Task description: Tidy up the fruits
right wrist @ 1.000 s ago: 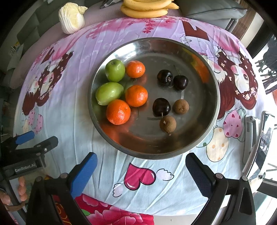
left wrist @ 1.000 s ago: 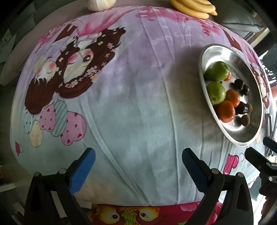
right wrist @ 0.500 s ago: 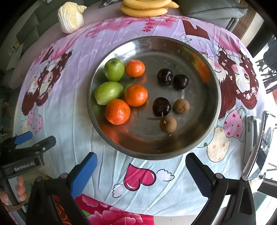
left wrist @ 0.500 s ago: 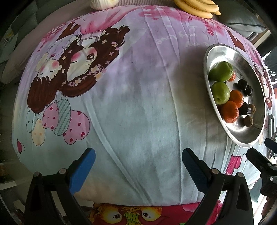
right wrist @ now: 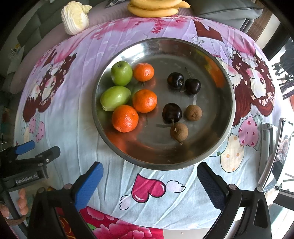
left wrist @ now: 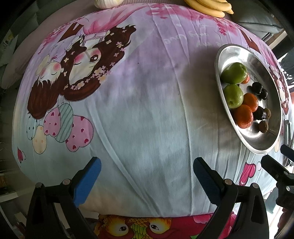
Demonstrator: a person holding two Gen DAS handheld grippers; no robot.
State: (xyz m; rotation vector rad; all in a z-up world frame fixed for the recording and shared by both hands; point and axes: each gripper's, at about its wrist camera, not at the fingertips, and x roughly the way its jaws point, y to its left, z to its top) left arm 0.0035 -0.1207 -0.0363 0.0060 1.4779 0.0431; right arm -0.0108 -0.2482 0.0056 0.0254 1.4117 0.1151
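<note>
Both tools were over the near edge of the tabletop, and neither had anything in it. The left tool point(left wrist: 145, 176) hung with its blue-padded fingers spread wide above a bare stretch of the cartoon-print cloth point(left wrist: 139, 114), empty. The right tool point(right wrist: 149, 181) was just as wide open, its gap framing the pink heart on the cloth, right in front of the steel bowl point(right wrist: 216, 147).

And there was the fruit, all of it inside that bowl, towards the right side of the tabletop. On the bowl's left: two green apples point(right wrist: 121, 73) point(right wrist: 115, 98), one behind the other, with three oranges point(right wrist: 143, 71) point(right wrist: 144, 101) point(right wrist: 125, 118) packed against them, touching. To the right of those, apart from them, three dark cherries point(right wrist: 175, 79) point(right wrist: 193, 86) point(right wrist: 172, 112) — the back pair touching — and two brown longans point(right wrist: 193, 112) point(right wrist: 179, 130) near the front cherry.

From the left wrist view the same bowl point(left wrist: 257, 145) sat at the right edge of the picture, the right tool point(left wrist: 275, 169) poking in just beside it.

Off the far edge of the tabletop lay a bunch of bananas point(right wrist: 156, 7) and a pale cabbage point(right wrist: 75, 17). A phone on a metal stand point(right wrist: 275, 147) stood at the right edge. Fingers of a hand point(right wrist: 22, 200) showed below the left tool point(right wrist: 31, 154).
</note>
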